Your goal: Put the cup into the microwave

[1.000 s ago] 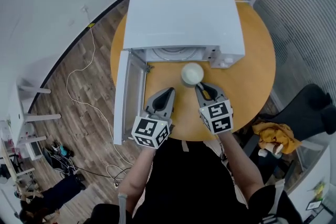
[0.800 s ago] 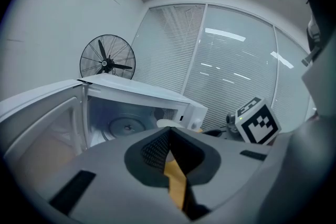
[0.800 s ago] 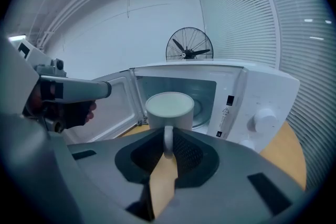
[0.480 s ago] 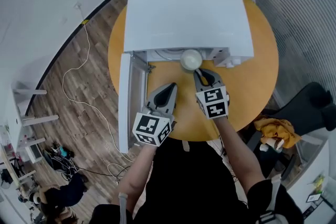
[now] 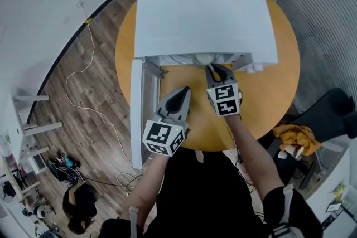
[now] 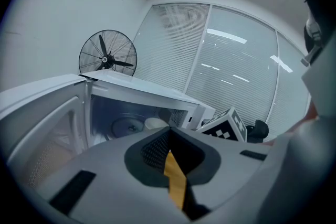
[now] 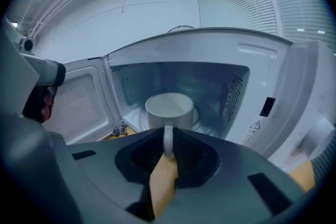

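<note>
1. The cup (image 7: 169,110) is inside the microwave (image 5: 203,14) cavity, upright with its mouth up, over the glass turntable (image 7: 207,122). Whether its base touches the glass cannot be told. In the head view only a sliver of its rim (image 5: 203,58) shows below the front edge of the microwave's top.
2. The cup lies straight ahead of the right gripper (image 7: 168,148). Its handle (image 7: 168,140) points back along the gripper's line and sits pinched between the jaws. The release therefore looks like a matter of setting down, parting the jaws and pulling straight back out of the opening.
3. The right gripper (image 5: 216,71) is the one at the opening, its tips just under the front edge. The left gripper (image 5: 179,100) hangs nearer the person over the table (image 5: 268,97), near the open door (image 5: 139,108). Its jaws are pressed together on nothing (image 6: 169,148).
4. The door (image 7: 79,107) is swung wide to the left and clear of the cup's path. The right wall of the cavity stands well apart from the cup.
5. A second ago the cup was in plain sight over the table, in front of the opening. Half a second ago it was at the threshold. Now it is in under the roof, and the right gripper has advanced with it. The left gripper has barely shifted.
</note>
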